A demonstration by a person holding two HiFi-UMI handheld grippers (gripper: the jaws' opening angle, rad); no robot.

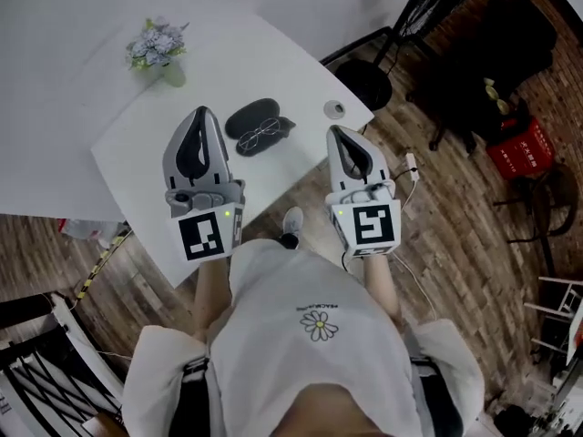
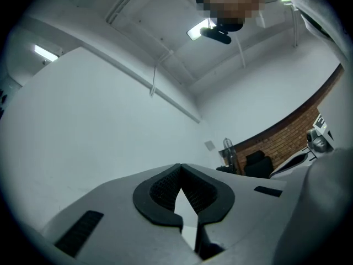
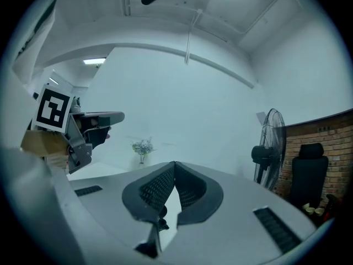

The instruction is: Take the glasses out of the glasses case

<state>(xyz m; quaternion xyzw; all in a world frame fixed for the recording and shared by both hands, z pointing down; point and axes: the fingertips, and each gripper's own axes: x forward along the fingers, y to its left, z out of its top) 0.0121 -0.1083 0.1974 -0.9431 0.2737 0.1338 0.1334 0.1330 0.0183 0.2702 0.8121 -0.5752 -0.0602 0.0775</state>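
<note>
Left gripper point(image 1: 202, 113) and right gripper point(image 1: 334, 131) are hovering with jaws pressed together on nothing, short of the glasses case point(image 1: 256, 115).
On the white bench point(image 1: 141, 157) the dark case is lying ahead and between both grippers, its long axis running crosswise to them, its left end sitting just beyond the left gripper's tip, so that hand is nearer. The glasses point(image 1: 263, 136) are resting along its near side, seemingly in an opened half. Both grippers are pointing forward, roughly level, the left tipping slightly upward.

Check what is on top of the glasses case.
A pair of glasses lies across the near side of the dark glasses case. The case surface beneath them is covered.
</note>
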